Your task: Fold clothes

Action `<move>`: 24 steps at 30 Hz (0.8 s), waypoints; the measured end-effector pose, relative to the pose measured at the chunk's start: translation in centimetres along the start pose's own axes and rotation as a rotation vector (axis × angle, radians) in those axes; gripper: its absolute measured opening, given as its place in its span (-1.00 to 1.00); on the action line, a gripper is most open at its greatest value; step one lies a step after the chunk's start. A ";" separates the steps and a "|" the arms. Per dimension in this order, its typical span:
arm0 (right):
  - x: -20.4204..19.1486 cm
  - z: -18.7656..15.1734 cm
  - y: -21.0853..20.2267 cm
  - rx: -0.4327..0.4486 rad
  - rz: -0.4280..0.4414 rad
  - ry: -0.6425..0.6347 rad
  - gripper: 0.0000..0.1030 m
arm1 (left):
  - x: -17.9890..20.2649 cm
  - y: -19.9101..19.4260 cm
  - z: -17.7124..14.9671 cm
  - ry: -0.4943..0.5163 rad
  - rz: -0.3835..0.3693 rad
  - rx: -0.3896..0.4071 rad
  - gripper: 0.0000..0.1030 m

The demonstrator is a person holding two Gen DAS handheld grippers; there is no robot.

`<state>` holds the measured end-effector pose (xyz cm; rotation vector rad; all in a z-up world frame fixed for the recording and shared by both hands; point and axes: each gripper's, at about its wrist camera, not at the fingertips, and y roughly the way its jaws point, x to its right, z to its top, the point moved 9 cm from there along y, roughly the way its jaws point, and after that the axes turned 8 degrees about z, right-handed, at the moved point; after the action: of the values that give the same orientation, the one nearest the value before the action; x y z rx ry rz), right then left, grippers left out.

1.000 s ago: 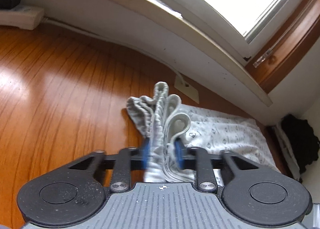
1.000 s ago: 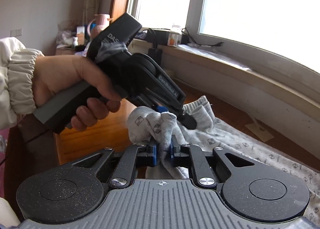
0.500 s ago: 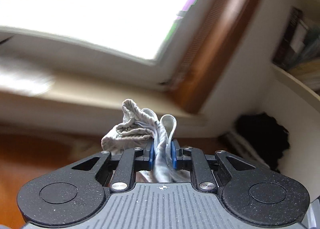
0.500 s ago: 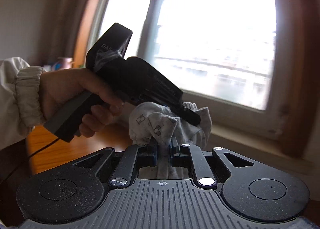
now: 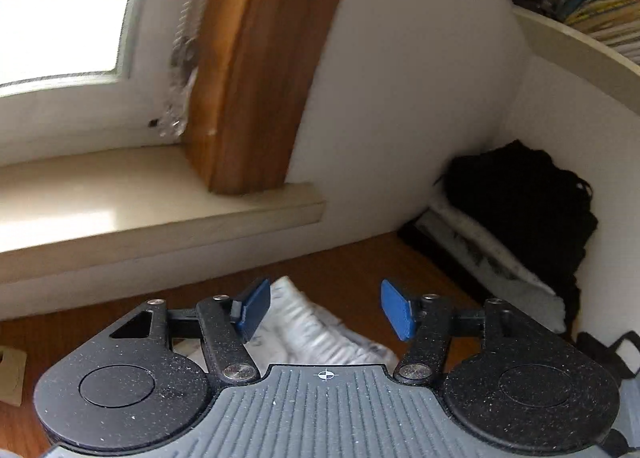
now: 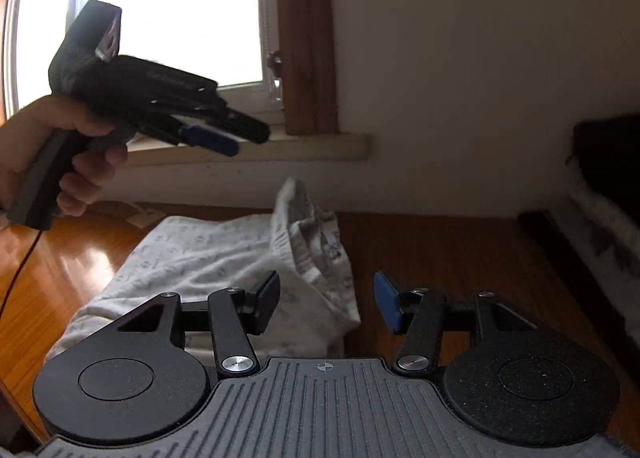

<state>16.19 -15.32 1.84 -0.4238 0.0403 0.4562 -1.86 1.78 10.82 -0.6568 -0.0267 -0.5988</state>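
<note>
A white patterned garment (image 6: 192, 258) lies folded over on the wooden table (image 6: 440, 254), its ribbed waistband end (image 6: 304, 225) still puffed up. My right gripper (image 6: 326, 304) hangs just above that end. Its jaws are opening and the pads touch no cloth. A hand (image 6: 60, 145) holds my left gripper (image 6: 240, 135) higher up at the left, in front of the window. In the left wrist view my left gripper (image 5: 325, 312) is opening too, with the garment (image 5: 308, 330) lying loose below the gap between its blue pads (image 5: 254, 308).
A pale window sill (image 5: 160, 209) and wooden frame (image 5: 256, 69) run along the back wall. A black cloth heap (image 5: 520, 209) on white folded fabric (image 5: 492, 262) fills the right corner under a bookshelf (image 5: 580, 37). A thin cable (image 6: 20, 266) trails at the left.
Both grippers swung to the right carrying the garment's bunched end, then let go of it. Their jaws now stand apart and the cloth has dropped onto the table.
</note>
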 end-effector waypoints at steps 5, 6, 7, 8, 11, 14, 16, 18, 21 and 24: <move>-2.7 0.1 0.3 0.021 0.036 -0.015 0.02 | -2.7 0.8 -1.4 0.004 0.044 -0.032 0.31; -3.6 0.1 0.5 0.025 0.045 -0.021 0.02 | -3.3 0.9 -1.8 0.003 0.050 -0.040 0.31; -4.4 0.1 0.6 0.028 0.054 -0.027 0.02 | -3.8 1.0 -2.2 0.000 0.053 -0.048 0.32; -5.0 0.1 1.3 0.018 0.056 -0.035 0.03 | -4.4 1.0 -2.6 -0.003 0.054 -0.055 0.32; -6.0 -0.4 3.2 -0.035 0.021 -0.089 0.07 | -5.5 1.5 -3.7 0.008 0.055 -0.073 0.32; -5.0 -1.3 4.5 -0.097 -0.052 -0.115 0.05 | -6.3 2.3 -4.8 0.006 0.053 -0.089 0.32; -3.7 -1.8 4.4 -0.114 -0.076 -0.101 -0.39 | -6.5 2.6 -5.2 0.013 0.050 -0.094 0.32; -2.0 -2.3 4.2 -0.118 -0.100 -0.087 -0.45 | -6.3 2.8 -5.3 0.043 0.047 -0.085 0.32; 0.2 -3.3 3.7 -0.112 -0.101 -0.047 -0.46 | -5.5 3.3 -5.1 0.104 0.019 -0.061 0.33; 2.3 -2.8 2.9 -0.116 -0.158 -0.067 -0.46 | -4.7 4.7 -4.6 0.140 -0.036 -0.073 0.33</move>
<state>17.14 -13.11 -2.17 -0.5208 -0.0842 0.3173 -4.02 4.44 3.53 -0.6844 0.1147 -0.6814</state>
